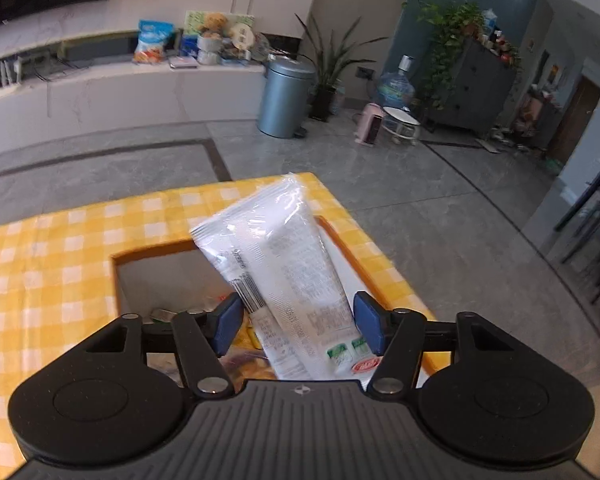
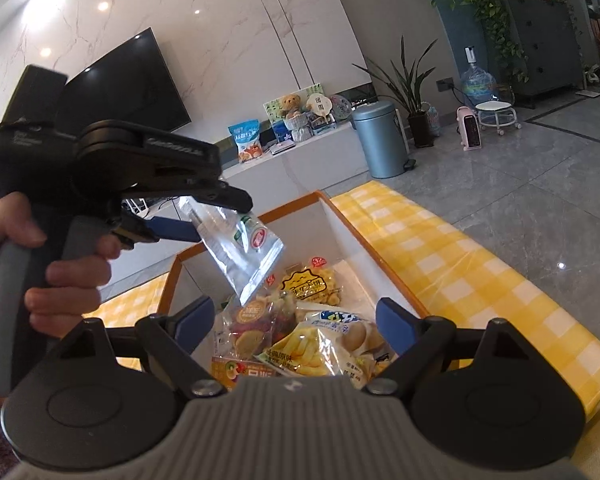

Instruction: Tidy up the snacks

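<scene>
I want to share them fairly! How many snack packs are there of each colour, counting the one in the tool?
yellow packs: 2
white-and-blue pack: 1
red-and-purple pack: 1
orange pack: 1
white packet in the left tool: 1
Total: 6 that I can tell apart; they overlap, so more may hide underneath.
</scene>
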A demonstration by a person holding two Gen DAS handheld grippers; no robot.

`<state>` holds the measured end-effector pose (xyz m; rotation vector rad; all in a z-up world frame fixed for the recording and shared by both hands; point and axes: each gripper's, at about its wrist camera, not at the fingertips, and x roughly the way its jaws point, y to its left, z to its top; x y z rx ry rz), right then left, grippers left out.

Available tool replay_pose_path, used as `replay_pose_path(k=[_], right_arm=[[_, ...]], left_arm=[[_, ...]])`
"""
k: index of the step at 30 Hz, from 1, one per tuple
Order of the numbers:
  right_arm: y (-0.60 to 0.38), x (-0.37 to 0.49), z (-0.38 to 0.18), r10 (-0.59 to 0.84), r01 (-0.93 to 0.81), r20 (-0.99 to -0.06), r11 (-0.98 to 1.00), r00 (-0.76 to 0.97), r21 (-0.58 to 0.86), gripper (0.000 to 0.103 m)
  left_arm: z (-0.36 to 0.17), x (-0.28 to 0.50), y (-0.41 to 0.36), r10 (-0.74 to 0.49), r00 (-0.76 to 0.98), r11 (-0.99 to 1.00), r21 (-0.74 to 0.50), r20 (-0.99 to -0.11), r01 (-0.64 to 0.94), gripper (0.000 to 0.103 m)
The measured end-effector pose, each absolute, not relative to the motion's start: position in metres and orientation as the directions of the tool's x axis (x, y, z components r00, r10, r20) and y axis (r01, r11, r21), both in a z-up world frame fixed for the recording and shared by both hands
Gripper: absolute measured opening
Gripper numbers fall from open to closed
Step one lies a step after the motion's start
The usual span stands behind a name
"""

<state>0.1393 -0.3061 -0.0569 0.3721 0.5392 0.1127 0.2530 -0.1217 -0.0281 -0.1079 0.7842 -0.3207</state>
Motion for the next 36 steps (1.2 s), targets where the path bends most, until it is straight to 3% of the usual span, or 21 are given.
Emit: replay_pose_path(k=[2, 8, 12, 17, 21, 25, 36], right_arm=[[-0.307, 0.137, -0.057, 0.194, -0.001, -0.480, 0.928, 0.855, 0.373, 0.086], [-0.300, 0.139, -0.056, 0.152, 0.021, -0.493, 0.945, 0.856, 0.327, 0.086], [-0.288, 0.133, -0.047, 0.102, 0.037, -0.475, 0.961, 0.874, 0.274, 0.086], [-0.272, 0.121, -0.027, 0.080, 0.038, -0.470, 0.971, 0.879, 0.237, 0.085], [-0.258, 0.101, -0.017, 0.061, 0.036, -0.480, 0.981, 0.875, 0.190, 0.085], [-0.253, 0.080, -0.012, 0.049, 0.065, -0.473, 0.973, 0.880, 0.223, 0.085], [-0.234, 0.054, -0.009, 0.038, 0.039, -0.514, 0.989, 0.857, 0.139, 0.085]], left_arm=[[-0.024, 0.246, -0.120, -0.282, 0.684, 0.959, -0.187, -0.673, 0.212, 0.081], [-0.005, 0.217, -0.111, -0.213, 0.746, 0.976, -0.100, -0.631, 0.195, 0.081], [0.012, 0.188, -0.100, -0.196, 0.789, 0.979, -0.074, -0.582, 0.189, 0.090], [0.025, 0.147, -0.093, -0.177, 0.836, 0.979, -0.004, -0.520, 0.204, 0.094], [0.022, 0.118, -0.083, -0.175, 0.855, 0.982, -0.025, -0.487, 0.187, 0.094], [0.016, 0.105, -0.075, -0.161, 0.840, 0.987, -0.066, -0.519, 0.149, 0.094], [-0.005, 0.084, -0.052, -0.141, 0.834, 0.989, -0.121, -0.533, 0.090, 0.094]])
